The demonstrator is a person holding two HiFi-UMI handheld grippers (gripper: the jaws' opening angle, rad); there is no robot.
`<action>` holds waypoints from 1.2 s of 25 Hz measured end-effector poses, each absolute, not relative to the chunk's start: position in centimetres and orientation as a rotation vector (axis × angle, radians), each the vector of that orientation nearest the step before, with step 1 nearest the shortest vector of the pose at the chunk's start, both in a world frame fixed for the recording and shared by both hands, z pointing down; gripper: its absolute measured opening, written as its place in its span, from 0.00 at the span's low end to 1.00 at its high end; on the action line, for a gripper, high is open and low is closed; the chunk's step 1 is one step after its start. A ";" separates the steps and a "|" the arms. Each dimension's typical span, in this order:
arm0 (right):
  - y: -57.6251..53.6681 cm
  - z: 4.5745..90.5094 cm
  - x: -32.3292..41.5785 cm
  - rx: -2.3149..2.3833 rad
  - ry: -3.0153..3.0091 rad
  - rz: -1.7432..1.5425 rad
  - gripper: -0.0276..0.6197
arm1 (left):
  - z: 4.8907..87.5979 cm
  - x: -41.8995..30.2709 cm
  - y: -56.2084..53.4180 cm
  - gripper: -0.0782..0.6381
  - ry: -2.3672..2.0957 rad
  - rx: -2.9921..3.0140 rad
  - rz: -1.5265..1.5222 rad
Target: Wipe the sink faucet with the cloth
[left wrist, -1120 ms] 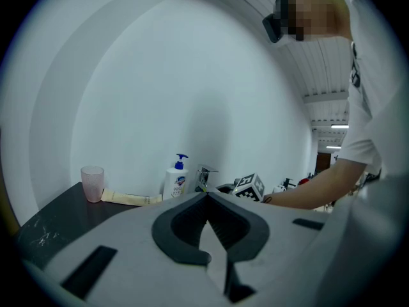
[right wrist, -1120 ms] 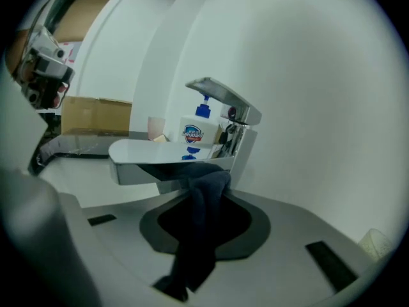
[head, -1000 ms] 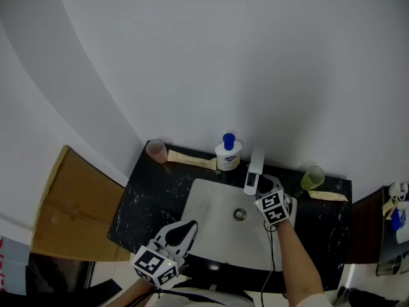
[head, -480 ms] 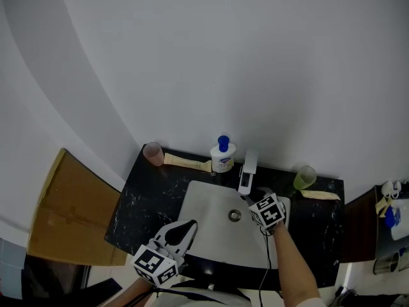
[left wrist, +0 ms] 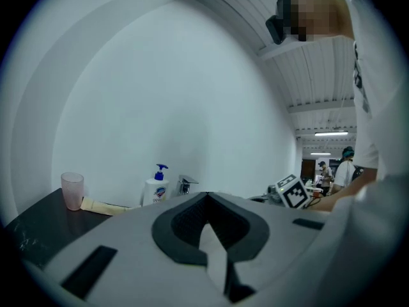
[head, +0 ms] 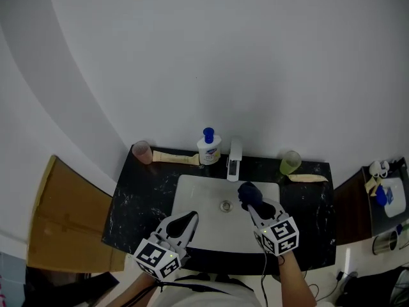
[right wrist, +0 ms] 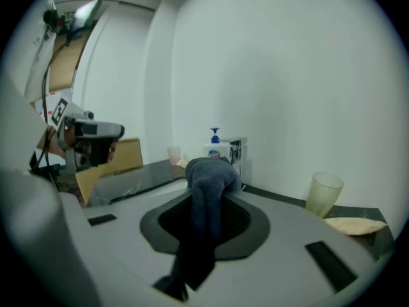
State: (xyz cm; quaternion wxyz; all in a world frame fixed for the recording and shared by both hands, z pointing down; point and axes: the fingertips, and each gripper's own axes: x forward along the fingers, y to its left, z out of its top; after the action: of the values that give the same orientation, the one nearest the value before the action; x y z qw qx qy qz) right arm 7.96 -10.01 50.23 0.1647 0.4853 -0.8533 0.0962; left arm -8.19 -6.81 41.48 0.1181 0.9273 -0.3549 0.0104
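Right gripper [head: 254,204] first: I hold it over the right half of the white sink [head: 192,185], its jaws partway closed and clamped on the cloth [head: 248,193]. The cloth is dark blue. It is bunched into a wad that bulges past the jaw tips, and a limp strip of it hangs back between the pads. It sits on the near side of the faucet [head: 234,159], close to it but apart. The faucet is a short chrome spout at the middle of the sink's far rim, on the black counter [head: 137,194]. A soap bottle [head: 208,148] stands just left of the faucet and a green cup [head: 289,163] farther right. My left gripper [head: 187,220] rests at the sink's near left edge, jaws together with nothing between them.
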 end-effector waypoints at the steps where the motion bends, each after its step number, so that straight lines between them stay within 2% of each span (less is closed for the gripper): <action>1: -9.0 49.1 8.1 1.420 -2.450 0.269 0.16 | 41.3 -8.1 -6.7 0.11 -1.031 2.721 0.023; 10: -1.3 41.4 9.7 1.667 -2.529 0.234 0.16 | 39.5 -8.4 -5.5 0.11 -1.027 2.761 -0.020; 30: 0.4 39.7 8.7 1.681 -2.519 0.151 0.16 | 38.4 -9.0 -4.5 0.11 -1.040 2.765 -0.046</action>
State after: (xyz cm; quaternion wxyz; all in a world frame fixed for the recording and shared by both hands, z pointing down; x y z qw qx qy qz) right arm 8.74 0.37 39.75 0.0545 0.5535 -0.8295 0.0497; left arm -9.03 -4.54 38.42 0.0934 0.9318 -0.3503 -0.0154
